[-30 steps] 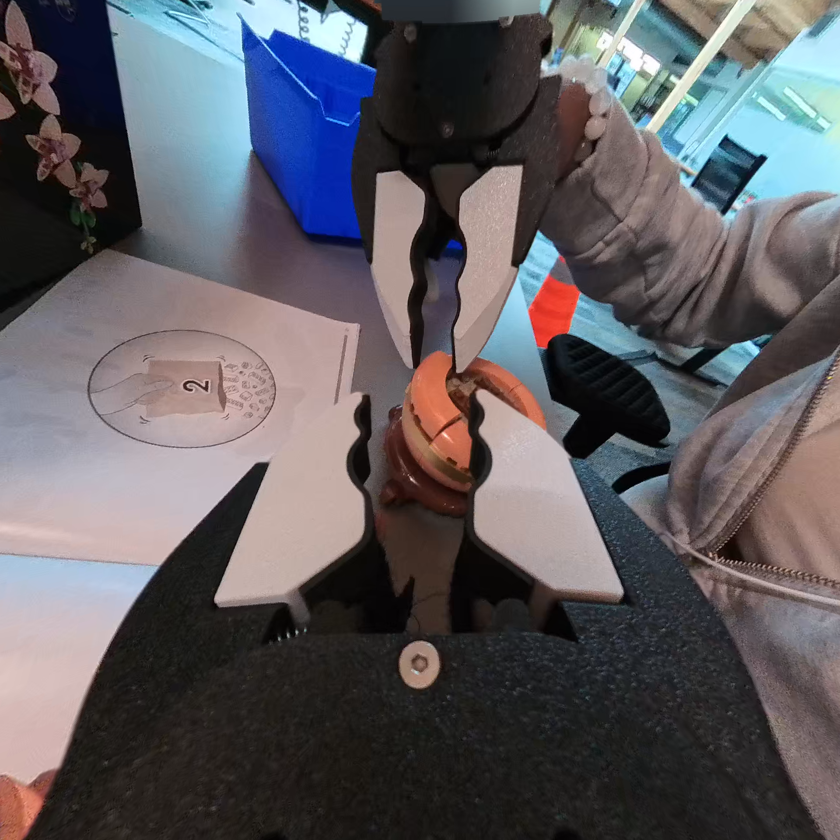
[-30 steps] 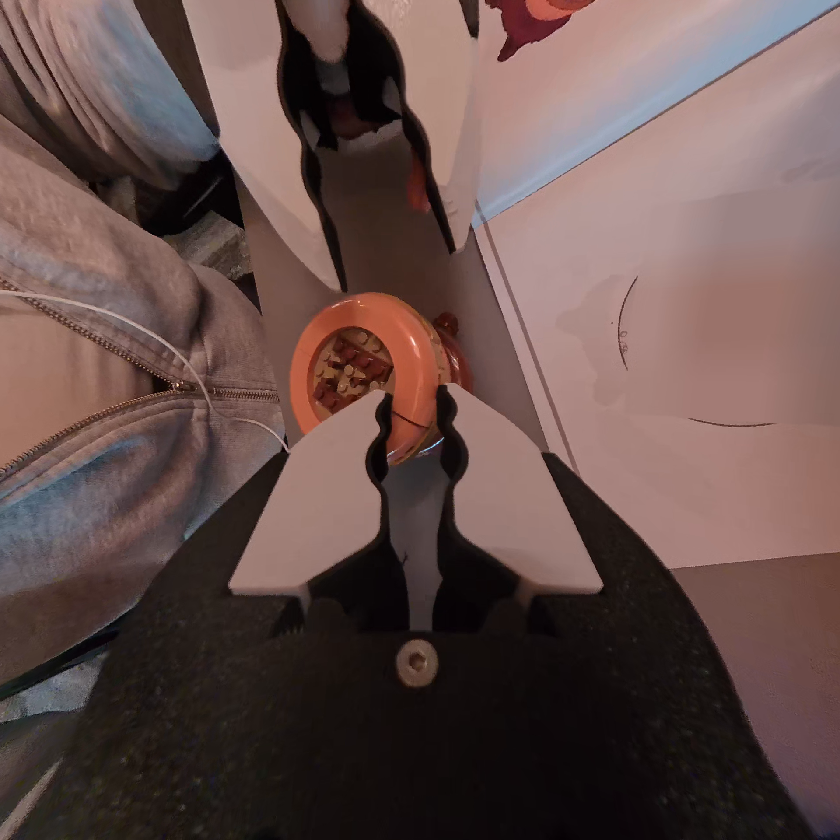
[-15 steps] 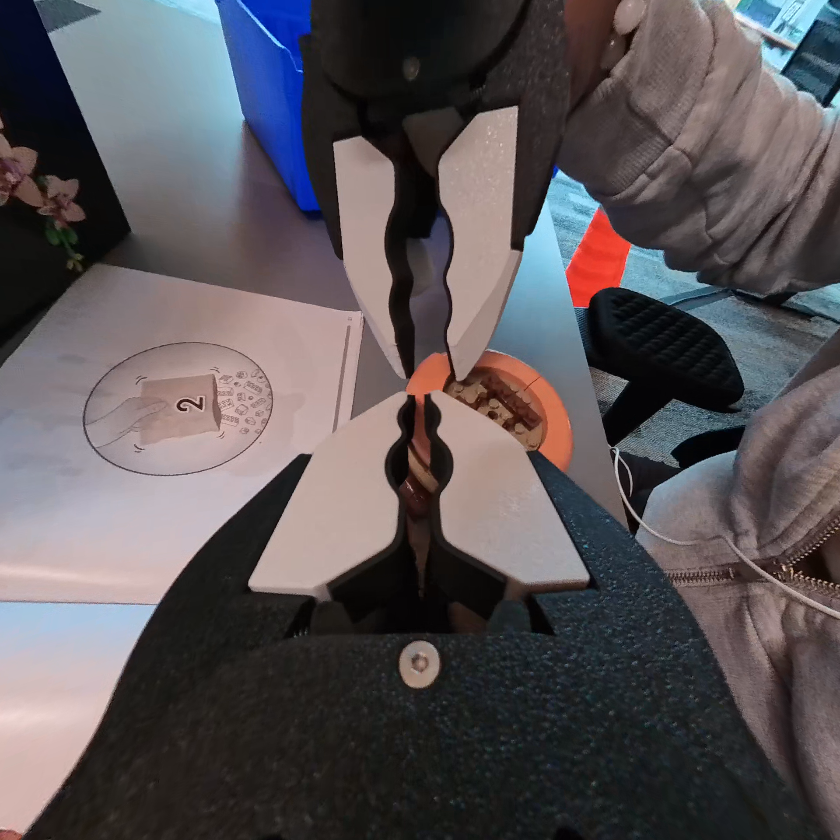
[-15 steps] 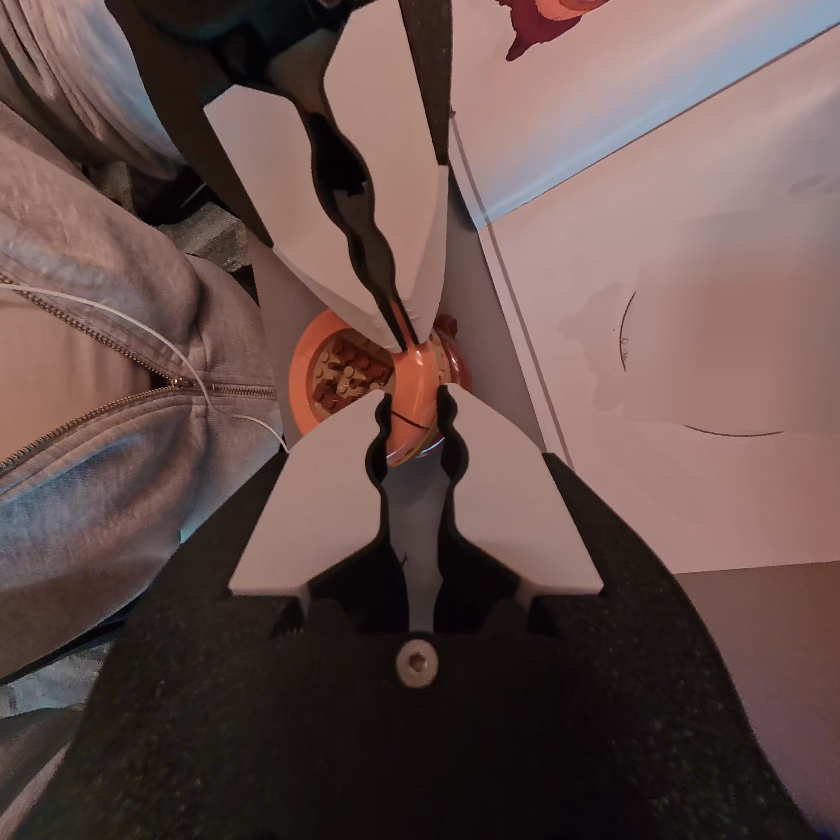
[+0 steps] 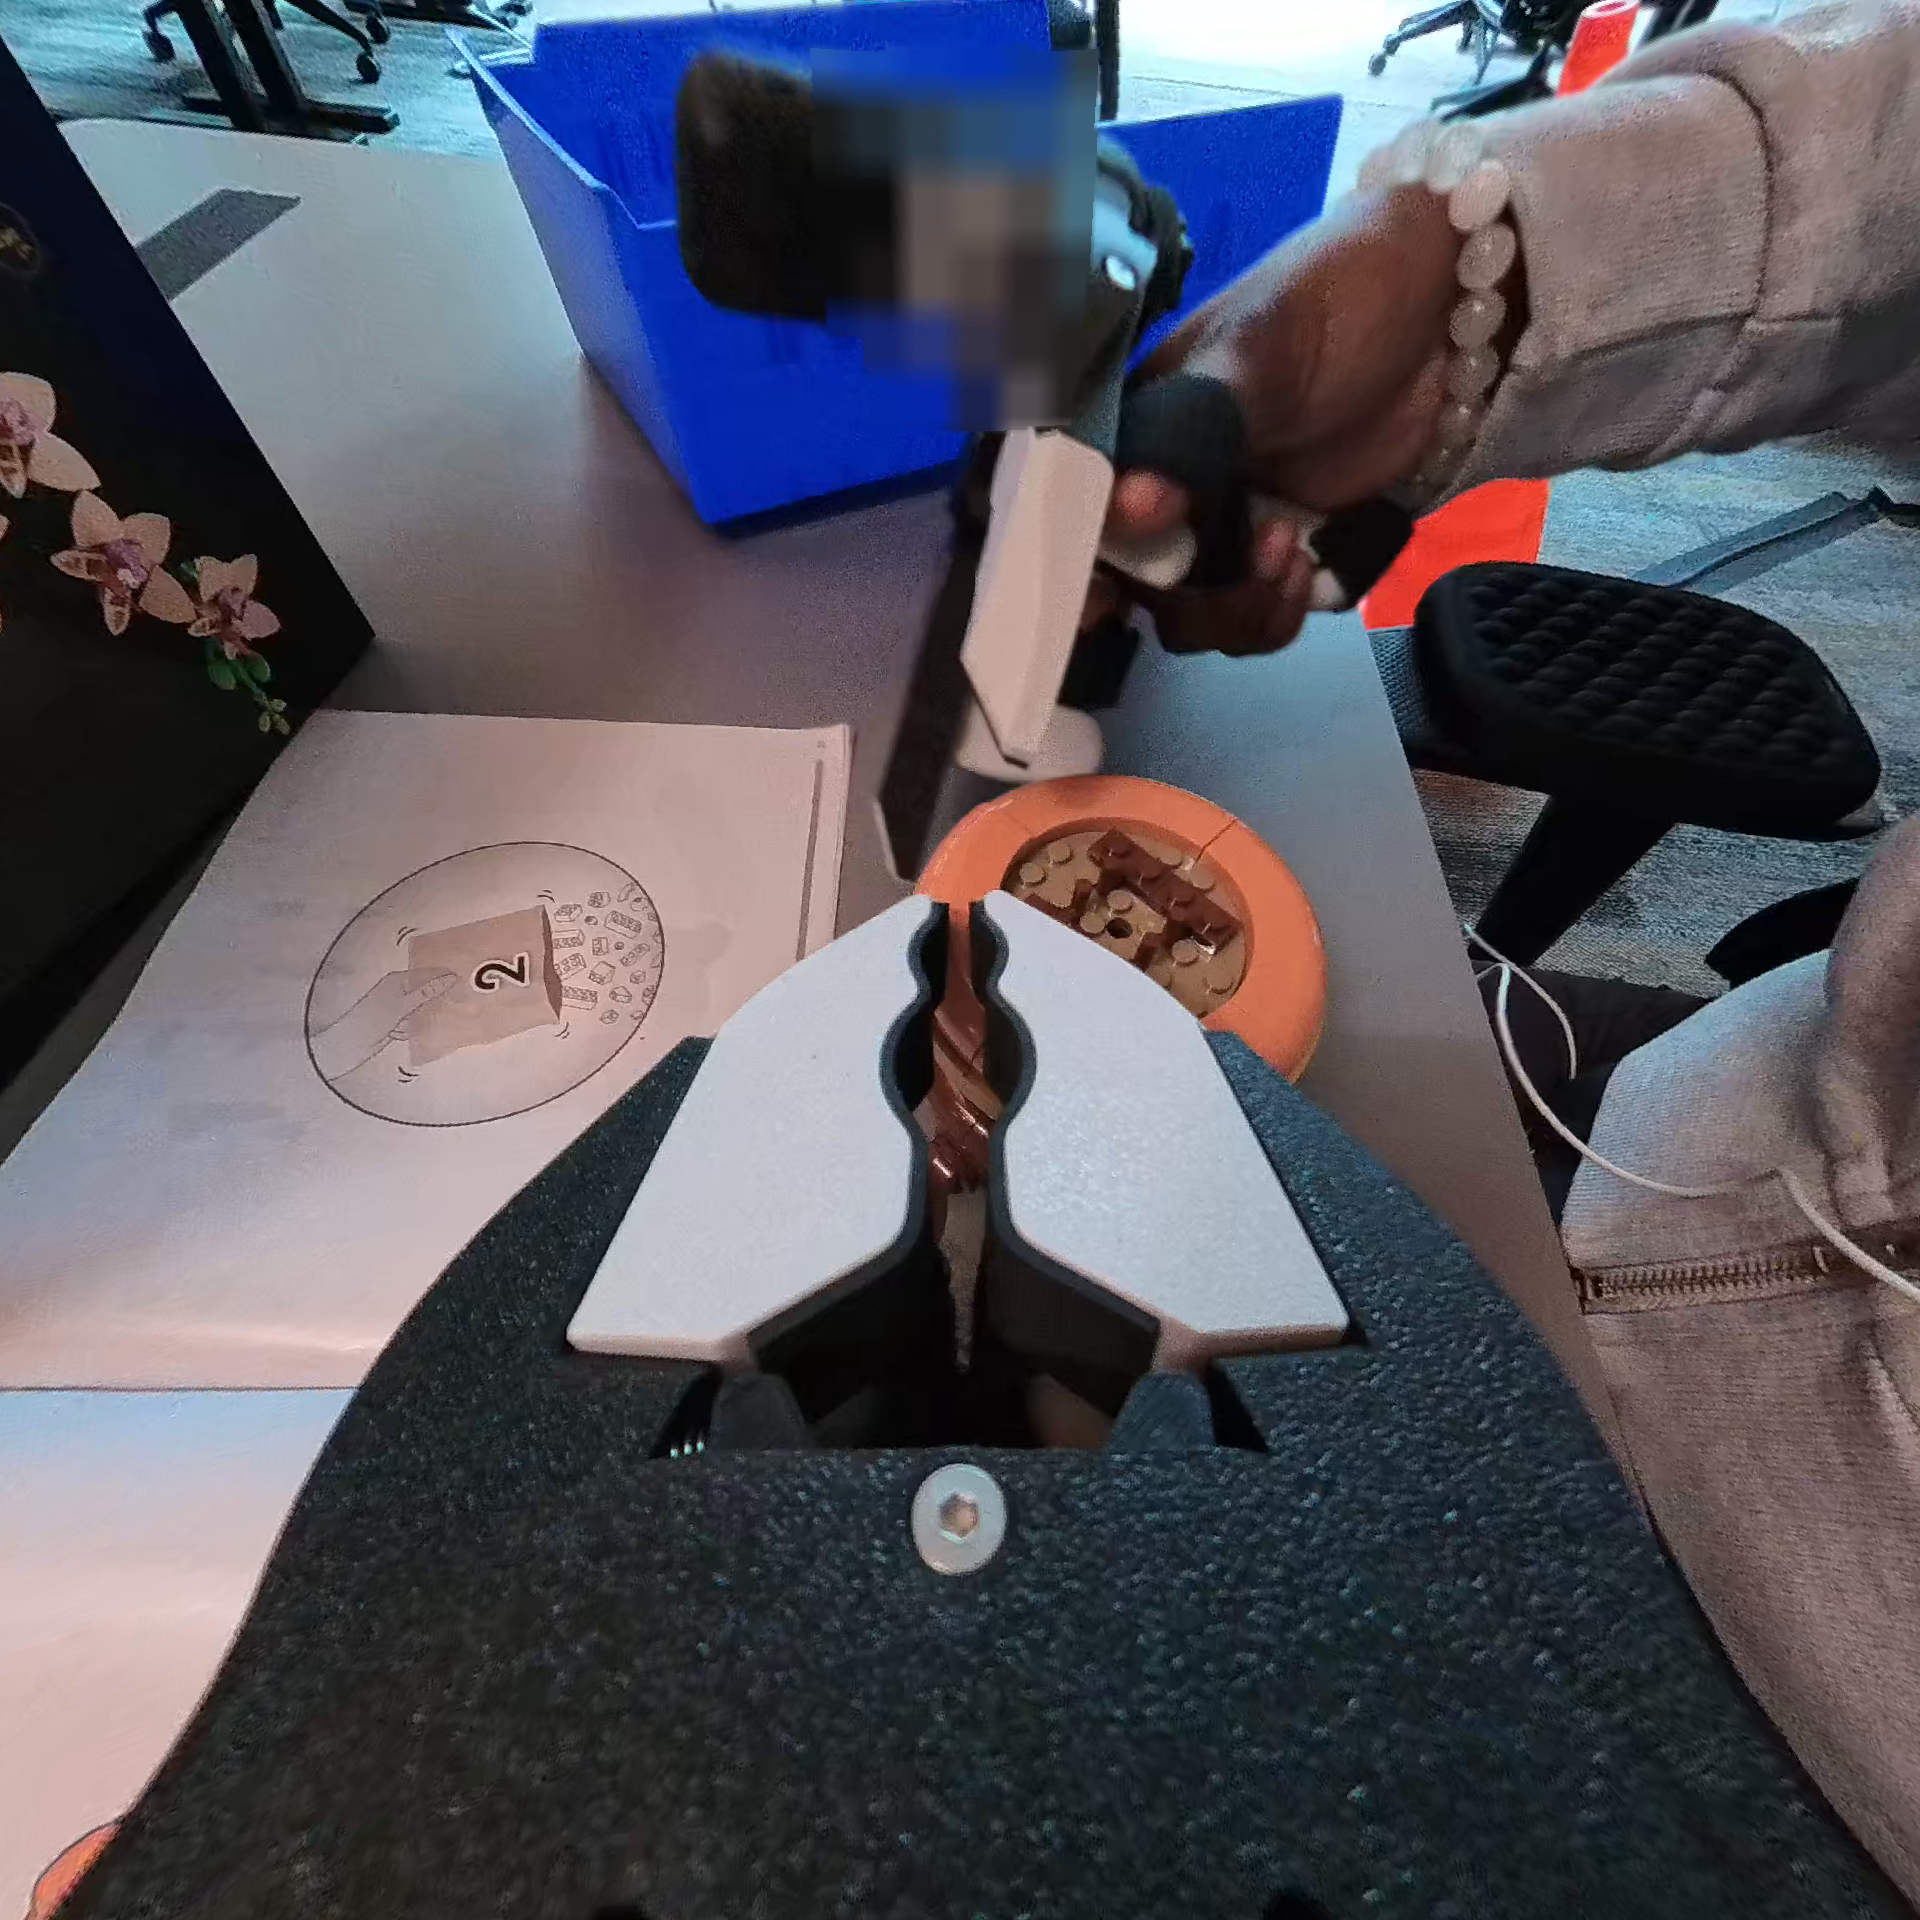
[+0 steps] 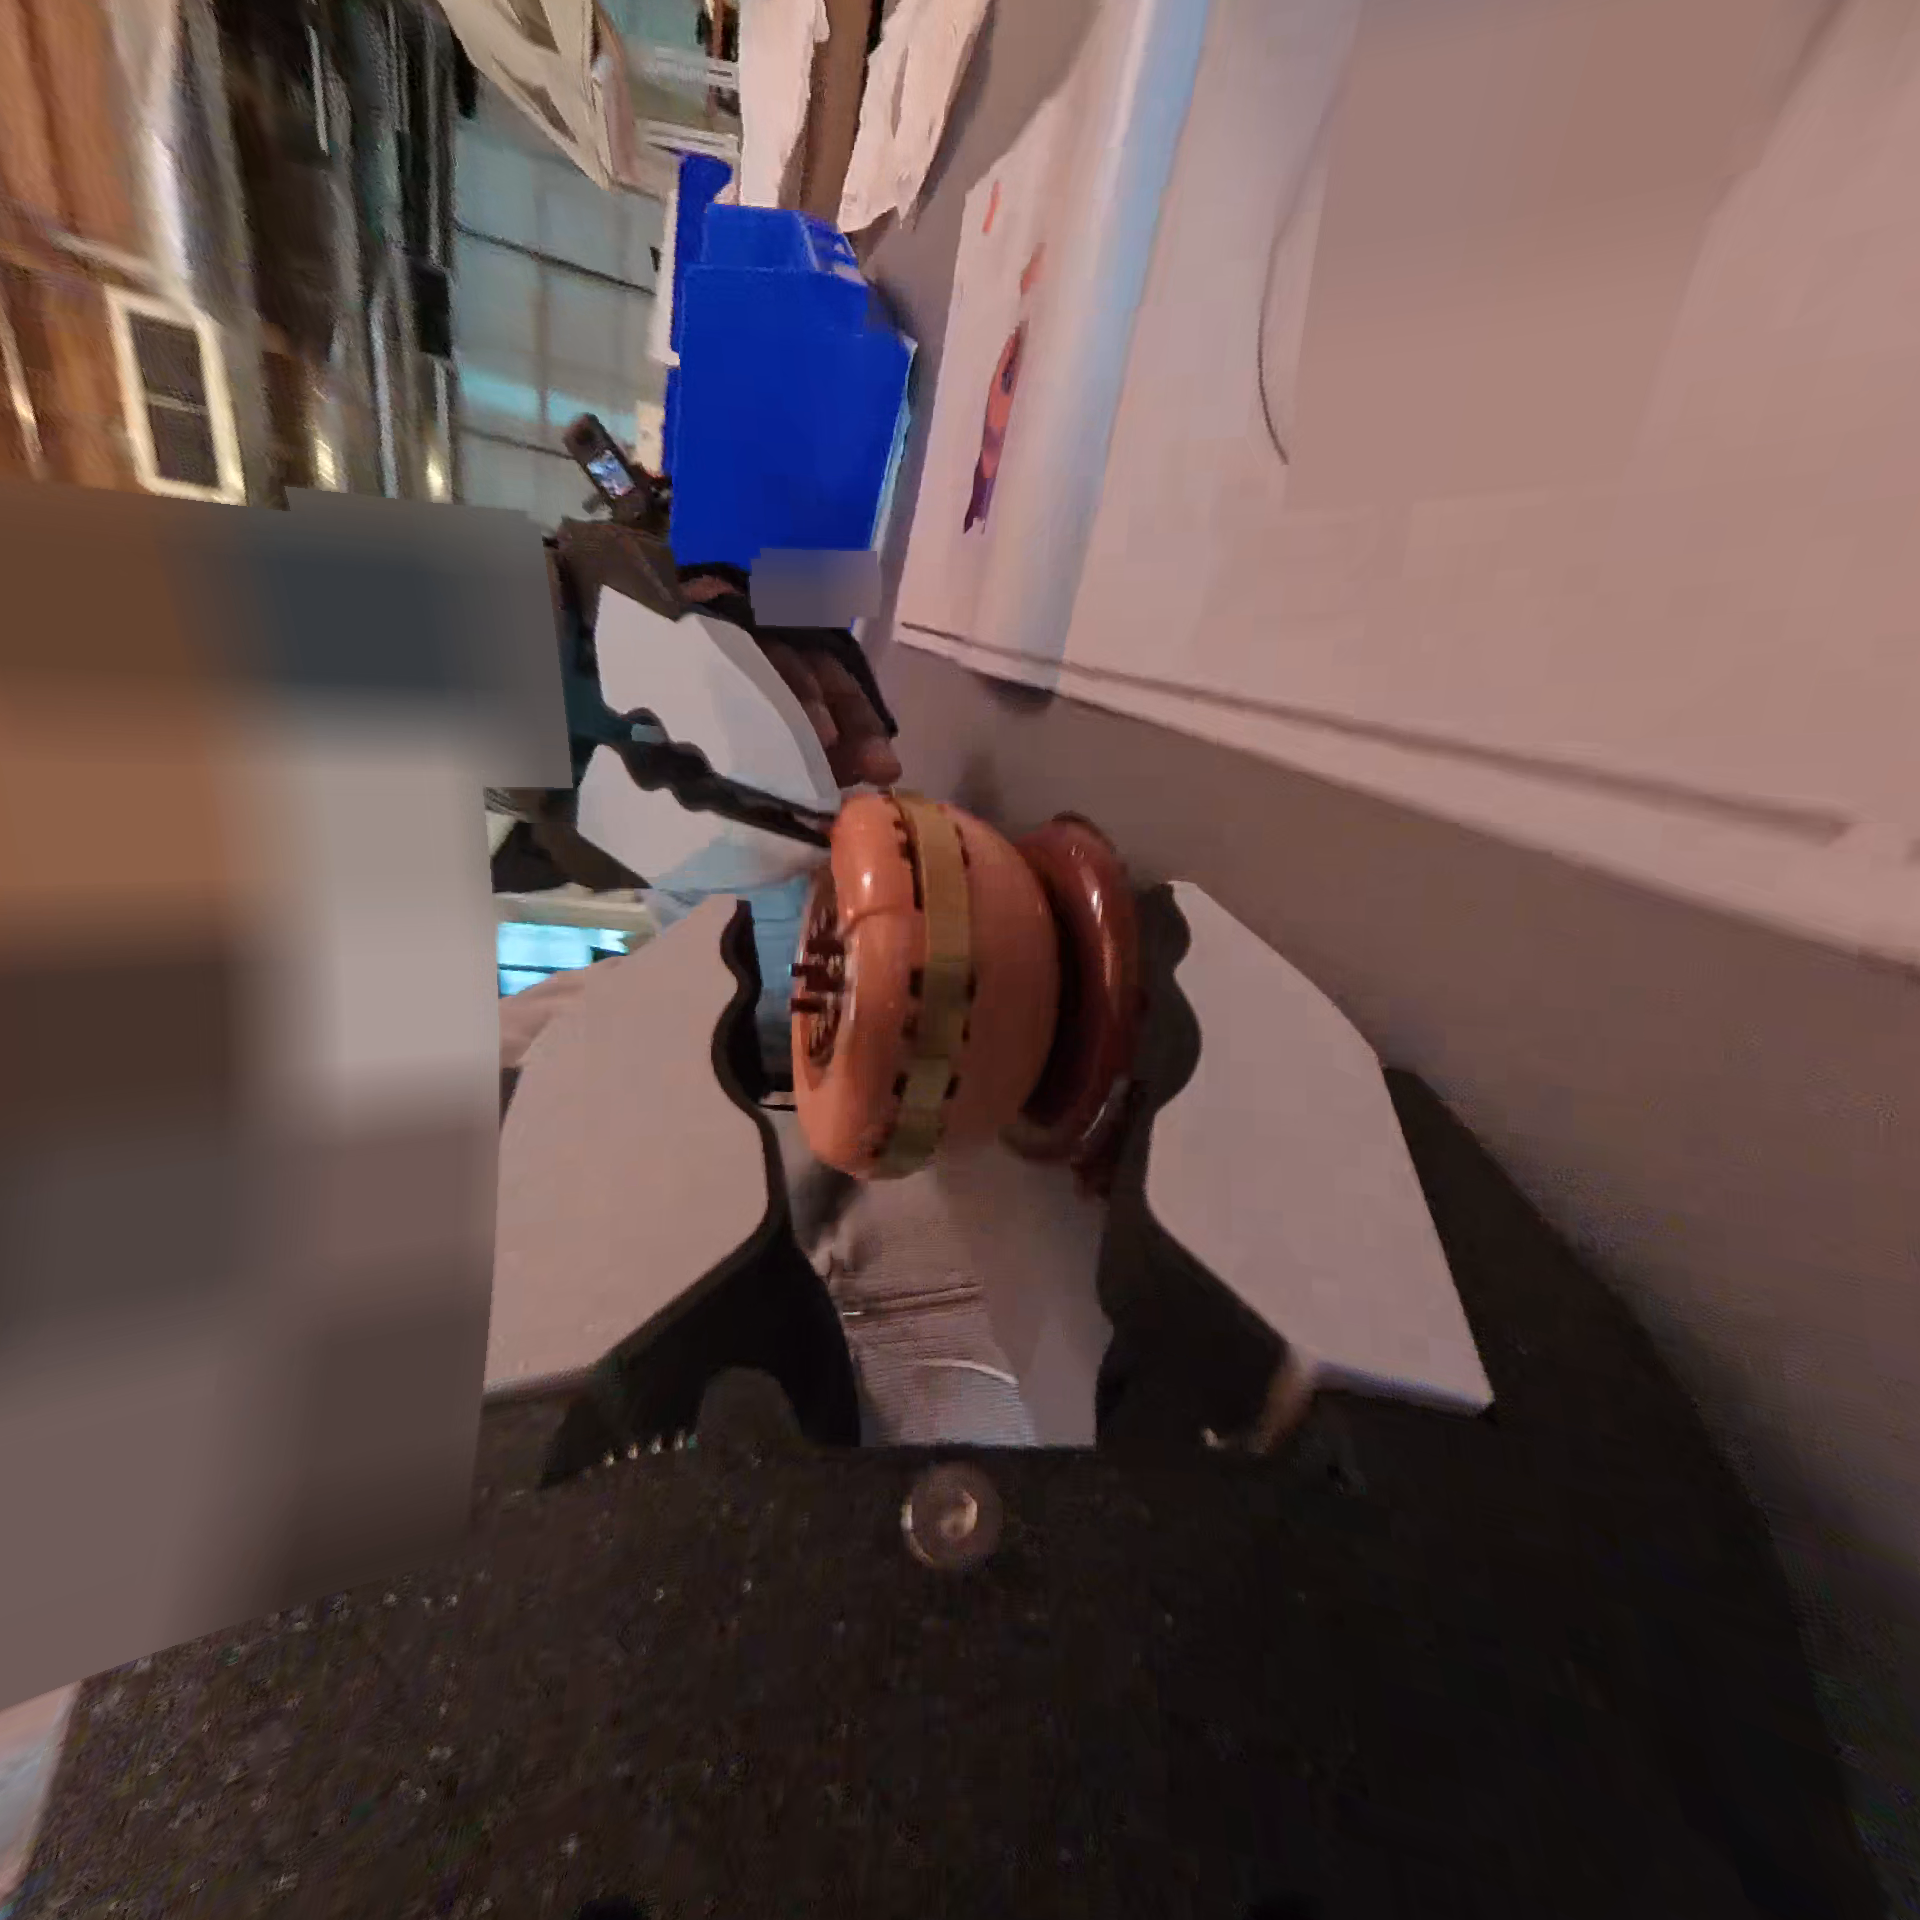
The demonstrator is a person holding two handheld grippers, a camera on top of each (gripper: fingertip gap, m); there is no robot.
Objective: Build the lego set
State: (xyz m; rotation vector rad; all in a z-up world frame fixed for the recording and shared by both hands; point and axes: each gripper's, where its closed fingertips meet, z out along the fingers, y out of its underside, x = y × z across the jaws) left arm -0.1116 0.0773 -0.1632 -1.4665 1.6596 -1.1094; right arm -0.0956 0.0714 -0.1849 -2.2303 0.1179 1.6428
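Left wrist view has your left gripper [image 5: 961,914] with its fingers pinched nearly together on the lego pot [image 5: 1127,914], clamping the glossy dark brown base ring between the wavy black inner edges. That pot is a round, smooth orange piece with a tan studded floor and brown plates inside the rim, and it sits just past your left fingertips, slightly to their right, at the edge of the grey counter [image 5: 436,416].

Your right gripper [image 6: 951,935] is spread wide, its matte white fingers standing either side of the pot [image 6: 914,997] without clearly closing on it; you can see the tan band around the orange body and the brown saucer-like base nearest the right-hand finger. From the left side that gripper [image 5: 1023,613] shows edge-on just beyond the pot, with your hand [image 5: 1309,416] wrapped on its handle.

Left of the left fingers lies the paper instruction booklet [image 5: 468,935], flat and open. Farther ahead stands a blue plastic bin [image 5: 748,395], and a dark box printed with orchids [image 5: 114,540] is off to the far left.
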